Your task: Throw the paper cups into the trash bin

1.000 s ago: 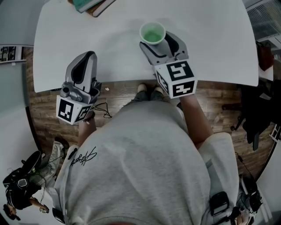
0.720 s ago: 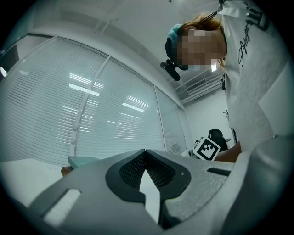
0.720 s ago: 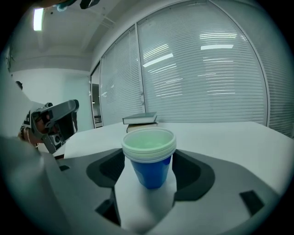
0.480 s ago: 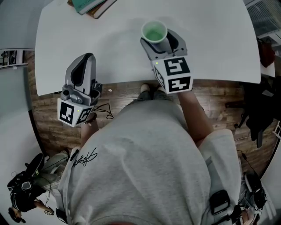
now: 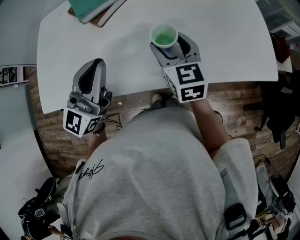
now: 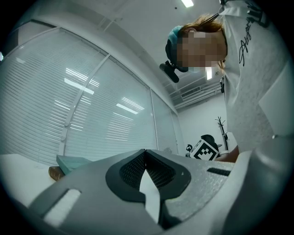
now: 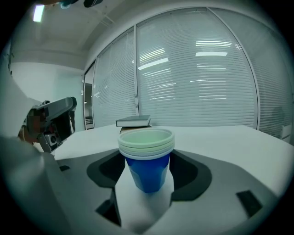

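Note:
A stack of blue paper cups (image 7: 147,156) with pale rims sits between the jaws of my right gripper (image 7: 147,176), and the pads press its sides. From the head view the cups (image 5: 163,35) show a green-white mouth over the white table (image 5: 225,42), with the right gripper (image 5: 171,43) right behind them. I cannot tell whether the stack's base rests on the table. My left gripper (image 5: 95,64) hovers at the table's near left edge, shut and empty, and its pads meet at the tip (image 6: 145,154). No trash bin is in view.
Books (image 5: 93,9) lie at the table's far left corner, also seen as books (image 7: 133,122) behind the cups. The table's front edge (image 5: 140,89) runs over a wooden floor (image 5: 234,103). Window blinds (image 7: 197,78) stand beyond the table. A dark bag (image 5: 281,112) sits at right.
Both grippers hold nearly the same places. The head view has shifted a little, so more of the books shows. The cups stay between the right jaws.

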`<state>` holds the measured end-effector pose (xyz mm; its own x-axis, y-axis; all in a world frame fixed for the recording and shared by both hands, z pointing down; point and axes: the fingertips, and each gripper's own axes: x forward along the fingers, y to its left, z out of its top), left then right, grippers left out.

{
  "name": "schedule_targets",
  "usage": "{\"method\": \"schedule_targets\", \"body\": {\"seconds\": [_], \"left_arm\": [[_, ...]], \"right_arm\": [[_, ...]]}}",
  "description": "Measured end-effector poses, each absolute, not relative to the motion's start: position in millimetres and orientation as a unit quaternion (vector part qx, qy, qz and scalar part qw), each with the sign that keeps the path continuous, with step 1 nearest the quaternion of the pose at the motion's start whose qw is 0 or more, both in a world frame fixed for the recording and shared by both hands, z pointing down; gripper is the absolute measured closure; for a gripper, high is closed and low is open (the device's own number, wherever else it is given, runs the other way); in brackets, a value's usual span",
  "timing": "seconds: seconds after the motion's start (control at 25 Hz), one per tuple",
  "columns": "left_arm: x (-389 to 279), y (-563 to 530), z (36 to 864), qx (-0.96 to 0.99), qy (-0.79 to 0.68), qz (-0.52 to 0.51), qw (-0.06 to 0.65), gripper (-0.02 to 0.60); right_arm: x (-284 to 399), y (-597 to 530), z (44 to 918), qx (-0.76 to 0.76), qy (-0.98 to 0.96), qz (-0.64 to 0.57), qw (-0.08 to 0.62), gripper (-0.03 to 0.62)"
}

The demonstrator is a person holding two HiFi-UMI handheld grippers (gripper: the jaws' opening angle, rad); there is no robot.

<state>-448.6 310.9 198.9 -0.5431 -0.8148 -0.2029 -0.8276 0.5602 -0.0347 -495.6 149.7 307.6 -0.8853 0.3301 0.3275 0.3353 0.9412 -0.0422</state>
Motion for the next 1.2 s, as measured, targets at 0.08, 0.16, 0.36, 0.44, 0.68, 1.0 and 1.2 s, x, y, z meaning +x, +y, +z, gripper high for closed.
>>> {"method": "schedule_targets", "body": {"seconds": [0.08, 0.16, 0.36, 0.44, 0.68, 1.0, 1.2], "left_arm": [[-452, 309, 200, -0.480, 0.871, 0.035, 0.099, 0.577], [-452, 307, 201, -0.492, 0.864, 0.036, 0.098, 0.577], [-446, 298, 203, -0.521, 0.848, 0.036, 0.095, 0.577], [-444, 292, 204, -0.532, 0.841, 0.038, 0.094, 0.577], [-434, 273, 202, -0.556, 0.824, 0.040, 0.100, 0.577], [-424, 255, 201, -0.561, 0.821, 0.037, 0.098, 0.577], [-419, 245, 198, -0.558, 0.823, 0.040, 0.098, 0.577]], "right_arm": [[-495, 149, 302, -0.161, -0.975, -0.004, 0.151, 0.301], [-491, 147, 296, -0.151, -0.979, 0.003, 0.136, 0.301], [-472, 141, 274, -0.133, -0.986, 0.015, 0.103, 0.301], [-464, 138, 265, -0.126, -0.988, 0.015, 0.093, 0.301], [-441, 120, 241, -0.104, -0.992, 0.015, 0.063, 0.301], [-422, 103, 228, -0.103, -0.993, 0.018, 0.051, 0.301], [-416, 97, 222, -0.110, -0.993, 0.018, 0.049, 0.301]]}}
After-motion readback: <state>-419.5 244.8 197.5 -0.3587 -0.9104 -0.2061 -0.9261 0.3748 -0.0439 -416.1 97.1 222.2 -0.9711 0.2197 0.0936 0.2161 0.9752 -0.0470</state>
